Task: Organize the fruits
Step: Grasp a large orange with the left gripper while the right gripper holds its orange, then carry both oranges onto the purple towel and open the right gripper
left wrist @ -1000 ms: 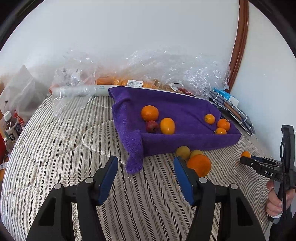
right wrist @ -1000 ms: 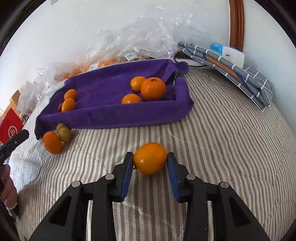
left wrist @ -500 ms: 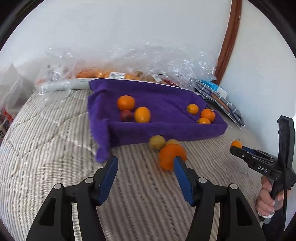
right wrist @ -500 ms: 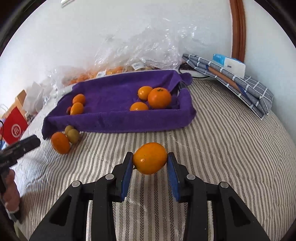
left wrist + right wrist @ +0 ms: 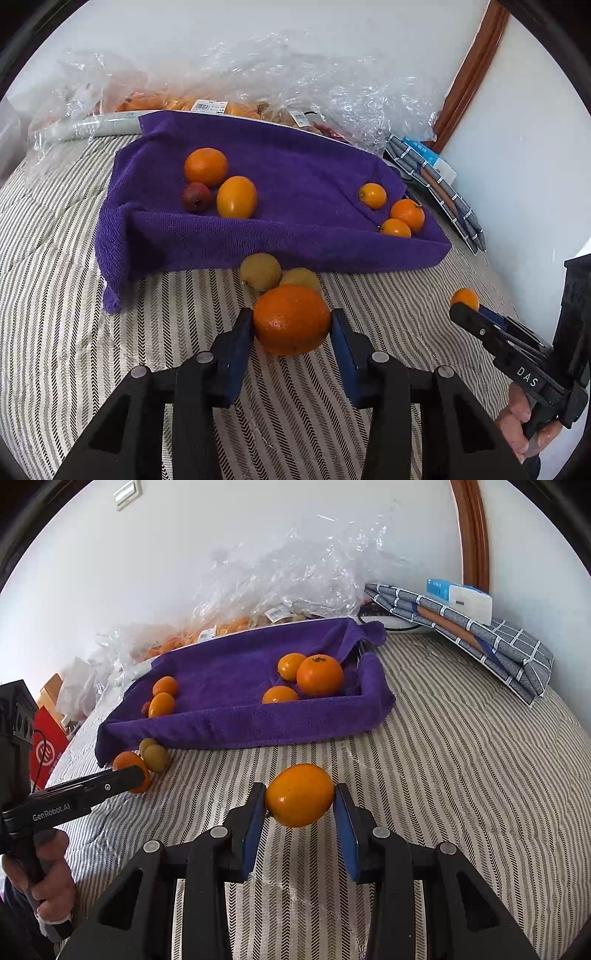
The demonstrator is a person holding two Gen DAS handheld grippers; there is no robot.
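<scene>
While your left gripper (image 5: 291,328) has just been closing its blue pads on the big round orange (image 5: 291,319), that fruit sits on the striped quilted bedcover (image 5: 55,314), touching two yellow-green fruits (image 5: 260,272) behind it. Your right gripper (image 5: 300,805) clamps a smooth oval orange fruit (image 5: 300,795), off the cover. Beyond both, the purple towel-lined tray (image 5: 236,722) holds six small fruits, split left and right. Crumpled clear plastic bags (image 5: 258,74) lie behind it.
</scene>
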